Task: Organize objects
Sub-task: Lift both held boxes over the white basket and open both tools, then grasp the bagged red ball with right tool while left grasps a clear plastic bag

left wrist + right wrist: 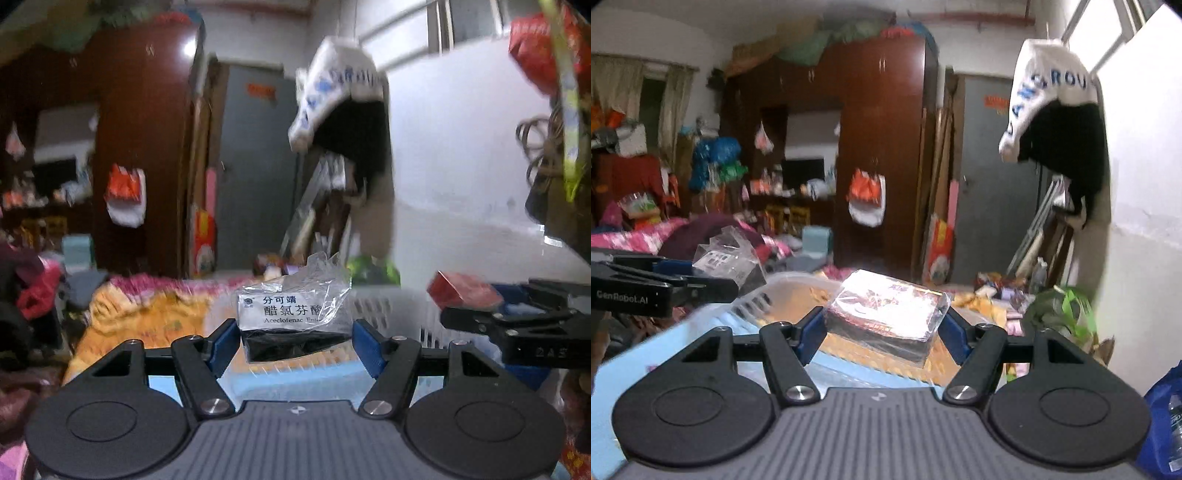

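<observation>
My left gripper [295, 341] is shut on a small black-and-white medicine box [291, 325] wrapped in crinkled clear plastic, held in the air above a white slotted plastic basket [391, 314]. My right gripper [882, 334] is shut on a flat red-and-black box [886, 314] in shiny wrap, also held above the basket [764, 299]. Each gripper shows in the other's view: the right one [469, 299] with the red box [461, 293] at right, the left one [698, 282] with the medicine box [727, 262] at left.
A bed with yellow and pink bedding [147, 314] lies under and behind the basket. A dark wooden wardrobe [879, 147], a grey door [993, 184] and a hanging white-and-black garment [1056, 122] stand behind. A green bag [1063, 310] and clutter lie by the white wall at right.
</observation>
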